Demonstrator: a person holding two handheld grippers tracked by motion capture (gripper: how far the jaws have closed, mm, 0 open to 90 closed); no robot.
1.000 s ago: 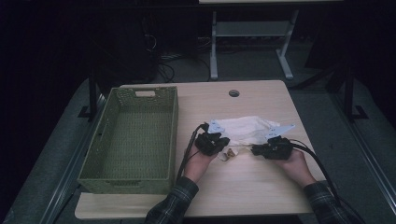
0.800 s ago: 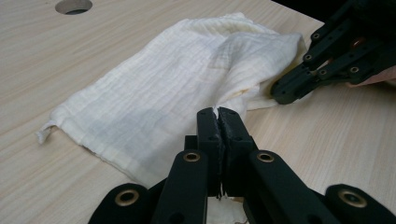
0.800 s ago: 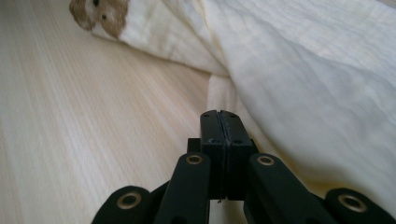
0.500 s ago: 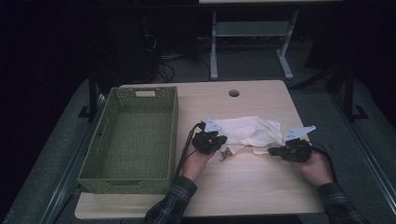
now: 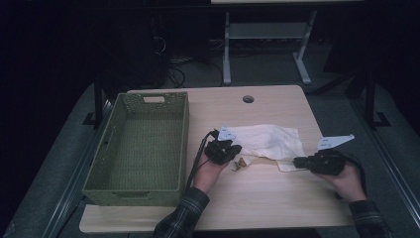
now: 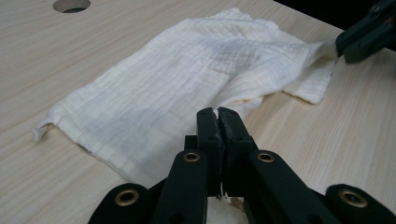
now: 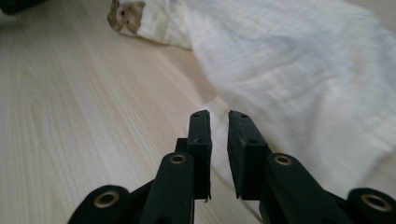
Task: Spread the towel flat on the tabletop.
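**Two grippers, one cloth between**

High view: cloth lies long axis left-right on table; left gripper at its left end, right gripper at its right corner.

Left gripper view: jaws clamped on cloth edge.

Right gripper view: jaws just opening, narrowly apart, empty; cloth just ahead-right.

The cloth is showing a cream, crinkled matt gauze weave. The table is presenting pale, smooth wood-grain laminate. The basket is looking like green perforated plastic. The left gripper is showing matt black plastic with brass-coloured rivets.
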